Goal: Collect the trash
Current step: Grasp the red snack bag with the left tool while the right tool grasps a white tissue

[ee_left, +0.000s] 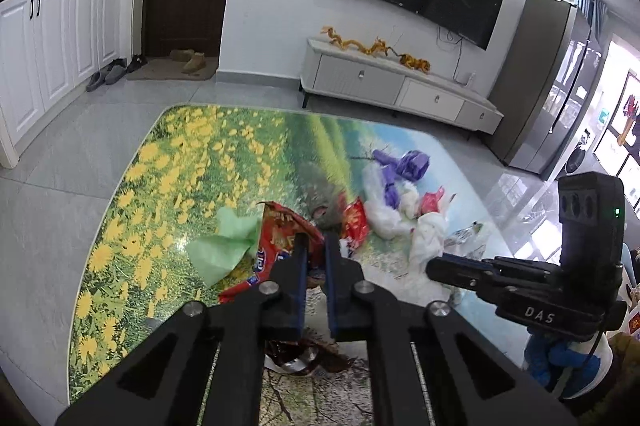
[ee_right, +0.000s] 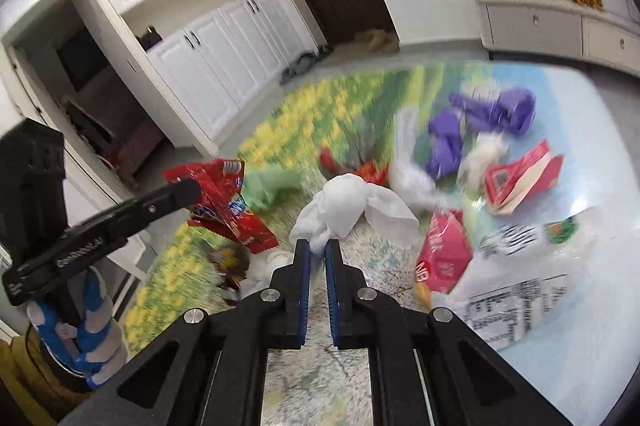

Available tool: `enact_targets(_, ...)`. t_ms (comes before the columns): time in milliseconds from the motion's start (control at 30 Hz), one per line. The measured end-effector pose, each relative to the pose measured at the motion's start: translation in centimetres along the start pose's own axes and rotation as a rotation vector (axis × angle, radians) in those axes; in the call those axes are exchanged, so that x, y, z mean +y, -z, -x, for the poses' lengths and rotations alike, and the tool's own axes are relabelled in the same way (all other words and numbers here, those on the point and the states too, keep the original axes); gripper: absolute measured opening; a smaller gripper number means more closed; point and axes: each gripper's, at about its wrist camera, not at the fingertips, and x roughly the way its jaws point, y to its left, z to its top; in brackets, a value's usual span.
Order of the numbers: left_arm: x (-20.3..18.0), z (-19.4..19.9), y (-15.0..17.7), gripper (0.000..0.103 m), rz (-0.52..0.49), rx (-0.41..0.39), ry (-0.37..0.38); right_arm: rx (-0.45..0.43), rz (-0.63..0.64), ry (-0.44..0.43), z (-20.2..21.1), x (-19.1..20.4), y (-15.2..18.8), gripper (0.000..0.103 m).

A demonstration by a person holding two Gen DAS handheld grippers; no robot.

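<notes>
left wrist; left gripper (ee_left: 316, 240) clamps red wrapper (ee_left: 276, 246); right gripper (ee_right: 318, 246) pinches tissue (ee_right: 340, 206)

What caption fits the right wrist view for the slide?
Right gripper pinching a white crumpled tissue amid wrappers on the floral table.

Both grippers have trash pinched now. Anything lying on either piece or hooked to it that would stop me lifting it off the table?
Nothing visible. The left gripper holds the red snack wrapper, the right gripper the white crumpled bag; nothing lies on either. The green bag touches the wrapper's edge.
</notes>
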Motion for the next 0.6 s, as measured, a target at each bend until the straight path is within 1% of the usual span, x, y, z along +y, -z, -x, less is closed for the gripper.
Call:
enact_targets(200, -2.4, 3.1, -0.4, 0.007, -0.045, -0.057, 0.006, -0.091, 0.025, -0.029, 4.3, 1.2, 0.3, 0.008)
enact_targets(300, -3.4, 4.4, -0.4, 0.006, -0.063, -0.077, 0.013, -0.119, 0.047, -0.010, 6.1, 1.6, 0.6, 0.008)
enact_targets(367, -4.1, 5.2, -0.4, 0.006, -0.074, -0.092, 0.014, -0.117, 0.066, 0.033, 6.8, 1.6, 1.2, 0.008)
enact_targets(433, -4.6, 6.0, -0.3, 0.006, -0.080, -0.106, 0.014, -0.097, 0.071, 0.083, 6.9, 1.0, 1.8, 0.008)
enact_targets(500, -4.8, 6.4, -0.2, 0.006, -0.084, -0.111, 0.012, -0.068, 0.033, 0.120, 6.9, -0.5, 2.9, 0.008)
enact_targets(600, -5.0, 6.7, 0.0, 0.006, -0.083, -0.113, 0.016, -0.047, -0.033, 0.157, 7.5, -3.2, 5.0, 0.008)
